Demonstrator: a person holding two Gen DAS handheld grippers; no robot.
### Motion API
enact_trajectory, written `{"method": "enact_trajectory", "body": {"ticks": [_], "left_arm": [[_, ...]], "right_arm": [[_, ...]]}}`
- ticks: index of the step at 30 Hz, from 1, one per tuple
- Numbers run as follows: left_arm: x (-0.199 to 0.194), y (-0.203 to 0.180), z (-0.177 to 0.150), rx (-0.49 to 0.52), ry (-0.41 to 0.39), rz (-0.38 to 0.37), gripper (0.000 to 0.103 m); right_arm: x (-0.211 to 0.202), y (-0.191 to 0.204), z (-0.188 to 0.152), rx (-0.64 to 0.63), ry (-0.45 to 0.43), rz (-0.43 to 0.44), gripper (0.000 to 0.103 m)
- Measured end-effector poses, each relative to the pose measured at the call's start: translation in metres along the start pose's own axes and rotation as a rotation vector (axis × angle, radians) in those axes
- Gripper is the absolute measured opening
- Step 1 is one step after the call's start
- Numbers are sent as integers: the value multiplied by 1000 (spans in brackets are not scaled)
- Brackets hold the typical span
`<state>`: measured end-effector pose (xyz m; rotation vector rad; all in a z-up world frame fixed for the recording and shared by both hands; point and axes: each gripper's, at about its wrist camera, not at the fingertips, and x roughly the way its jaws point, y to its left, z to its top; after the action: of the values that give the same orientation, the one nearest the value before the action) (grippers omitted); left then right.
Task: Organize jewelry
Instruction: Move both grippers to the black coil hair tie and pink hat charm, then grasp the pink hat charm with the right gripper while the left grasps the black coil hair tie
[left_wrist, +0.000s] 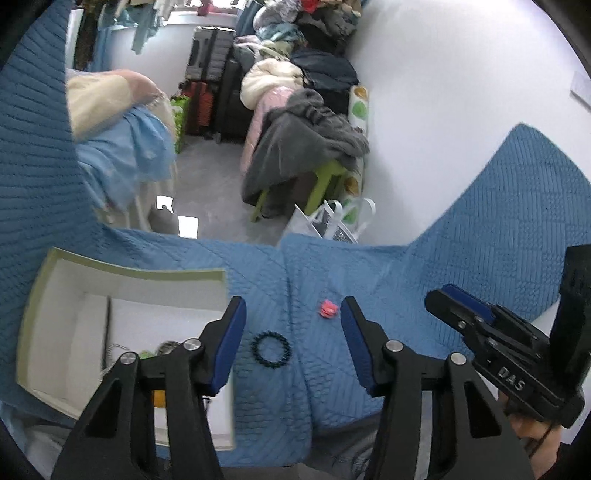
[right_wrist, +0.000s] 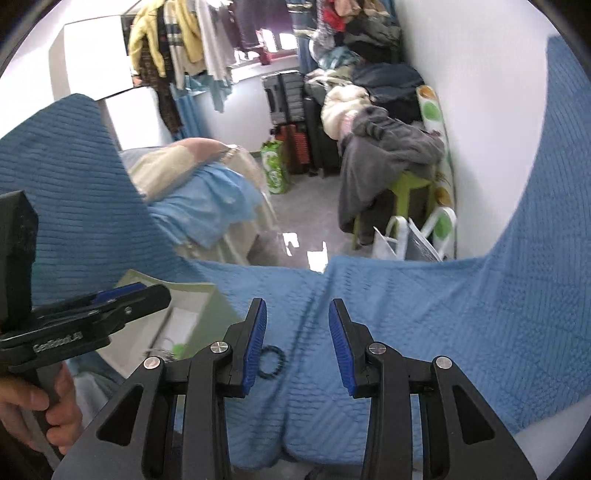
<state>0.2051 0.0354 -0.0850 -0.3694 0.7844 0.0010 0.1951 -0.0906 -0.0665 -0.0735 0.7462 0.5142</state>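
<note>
Two hand-held grippers hover above a blue quilt (left_wrist: 332, 266) draped over the work surface, whose far edge drops off to a grey floor (left_wrist: 207, 173). The left gripper (left_wrist: 291, 314) has its jaws spread, with nothing between the blue pads; a black bead bracelet (left_wrist: 270, 346) lies on the quilt in the gap below them, and a small pink piece (left_wrist: 328, 308) sits just inside the right-hand pad. An open white box (left_wrist: 51, 295) with a green rim rests on the quilt left of the bracelet, its near corner under the left finger; small items lie inside it, too blurred to tell apart. The right gripper (right_wrist: 297, 314) is also parted, narrower, and grips nothing; in its own view the bracelet (right_wrist: 272, 360) peeks out beside its left finger, near the box (right_wrist: 207, 295). Bare quilt stretches wide to the right of both tools. A hand (right_wrist: 33, 410) holds the left gripper's handle. Beyond the edge stand a green stool (left_wrist: 325, 181) piled with grey clothing, suitcases (left_wrist: 210, 74) and a white bag (left_wrist: 332, 218).
</note>
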Motion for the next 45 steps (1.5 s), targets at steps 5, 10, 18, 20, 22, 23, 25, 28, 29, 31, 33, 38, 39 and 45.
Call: {"method": "enact_trajectory", "body": {"ticks": [5, 10, 18, 20, 22, 23, 25, 28, 29, 31, 33, 38, 39, 45], "left_arm": [[26, -16, -18, 11, 43, -17, 45], [50, -22, -35, 16, 71, -2, 38], [85, -20, -60, 11, 139, 17, 30], [94, -19, -64, 8, 157, 21, 27], [103, -17, -68, 4, 178, 22, 26], [106, -17, -70, 6, 185, 25, 26], [115, -16, -72, 13, 205, 36, 26], [125, -17, -76, 24, 224, 54, 26], [128, -17, -77, 24, 228, 66, 26], [133, -17, -77, 18, 233, 64, 26], [138, -16, -78, 21, 236, 85, 26], [147, -16, -80, 46, 234, 124, 26], [149, -15, -81, 47, 238, 127, 26], [162, -9, -85, 38, 249, 144, 19]], "right_arm": [[29, -28, -19, 36, 41, -12, 32], [65, -44, -35, 42, 93, 4, 32], [131, -60, -46, -11, 201, 18, 31], [146, -66, -46, 7, 239, 29, 31], [152, -69, -42, 15, 236, 45, 31], [155, -70, -40, 19, 234, 54, 31], [165, -72, -37, 21, 251, 66, 32], [182, -70, -38, 13, 296, 60, 32], [185, -69, -37, 11, 304, 64, 32], [190, -65, -39, -9, 313, 58, 32], [193, -61, -41, -49, 313, 24, 32], [195, -64, -42, -53, 310, 9, 24], [194, -64, -43, -54, 310, 10, 24], [191, -64, -46, -53, 305, 12, 25]]}}
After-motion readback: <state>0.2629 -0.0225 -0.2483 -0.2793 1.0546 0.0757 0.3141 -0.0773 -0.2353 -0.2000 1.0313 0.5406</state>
